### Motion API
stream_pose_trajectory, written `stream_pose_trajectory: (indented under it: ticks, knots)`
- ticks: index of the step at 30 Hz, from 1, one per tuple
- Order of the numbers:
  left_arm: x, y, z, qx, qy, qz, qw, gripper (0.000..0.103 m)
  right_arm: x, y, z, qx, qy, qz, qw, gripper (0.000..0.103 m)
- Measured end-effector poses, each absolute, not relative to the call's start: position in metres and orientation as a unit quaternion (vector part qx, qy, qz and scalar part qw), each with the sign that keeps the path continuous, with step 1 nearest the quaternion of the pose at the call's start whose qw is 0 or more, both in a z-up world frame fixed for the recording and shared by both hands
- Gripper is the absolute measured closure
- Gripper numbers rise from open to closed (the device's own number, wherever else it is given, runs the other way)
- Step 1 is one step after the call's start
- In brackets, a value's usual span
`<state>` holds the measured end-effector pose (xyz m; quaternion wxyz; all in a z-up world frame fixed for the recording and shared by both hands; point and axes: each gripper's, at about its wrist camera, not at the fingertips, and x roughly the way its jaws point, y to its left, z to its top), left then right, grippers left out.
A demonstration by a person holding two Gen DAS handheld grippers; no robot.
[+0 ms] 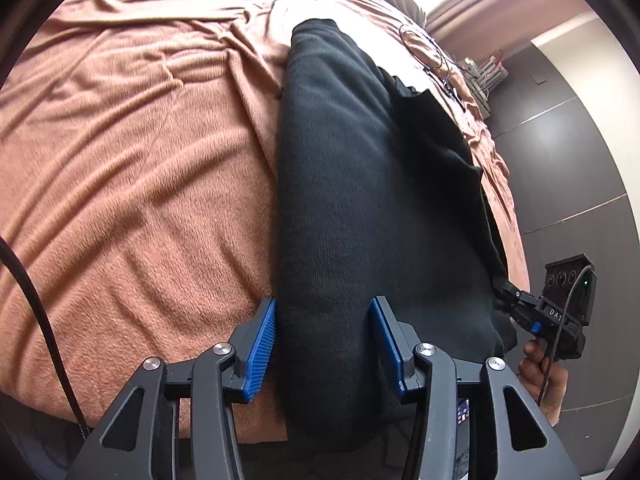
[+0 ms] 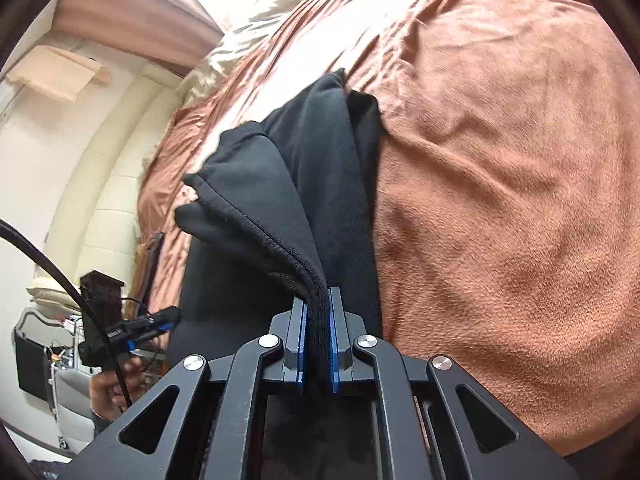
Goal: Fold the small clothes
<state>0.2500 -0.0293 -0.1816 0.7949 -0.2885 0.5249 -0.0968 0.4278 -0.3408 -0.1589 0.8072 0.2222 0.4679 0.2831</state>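
My right claw (image 2: 318, 334) is pinching a bunched hem of the black sweatshirt (image 1: 360, 200), which lies lengthwise on the rust-brown bed blanket (image 1: 140, 180). My left claw (image 1: 323, 344) is spread, straddling the sweatshirt's near end without pressing it. Beyond the sweatshirt, wires (image 1: 428, 52) lie on the blanket. If the thick hem slips free, I reckon the fold falls crooked.

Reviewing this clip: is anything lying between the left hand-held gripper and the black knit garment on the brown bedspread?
Nothing visible. The left hand-held gripper already straddles the black knit garment, its blue pads either side of the folded cloth on the brown fleece bedspread. The right hand-held gripper is shut on the garment's hem.
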Motion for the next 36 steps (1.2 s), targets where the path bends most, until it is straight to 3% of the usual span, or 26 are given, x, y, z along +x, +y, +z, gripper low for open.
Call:
stream_pose_trajectory:
  ticks: [7, 10, 11, 12, 22, 36]
  knots:
    - [0.253, -0.025, -0.191, -0.300, 0.528, -0.093, 0.789, 0.054, 0.418, -0.312, -0.124, 0.116, 0.474, 0.256, 0.834, 0.088]
    - [0.255, -0.020, -0.188, -0.305, 0.520, -0.094, 0.792, 0.054, 0.416, -0.292, -0.106, 0.046, 0.469, 0.244, 0.848, 0.062]
    - [0.255, -0.019, -0.187, -0.307, 0.517, -0.093, 0.793, 0.054, 0.417, -0.284, -0.100, 0.028, 0.464, 0.242, 0.852, 0.048]
    - [0.254, -0.016, -0.187, -0.310, 0.515, -0.093, 0.794, 0.054, 0.416, -0.277, -0.094, 0.010, 0.458, 0.239, 0.856, 0.045]
    - [0.264, -0.006, -0.186, -0.328, 0.505, -0.105, 0.791, 0.054, 0.412, -0.187, -0.074, -0.169, 0.432, 0.243, 0.852, 0.045]
    - [0.253, 0.038, -0.190, -0.367, 0.484, -0.105, 0.787, 0.054, 0.445, -0.095, -0.092, -0.291, 0.417, 0.194, 0.839, 0.045]
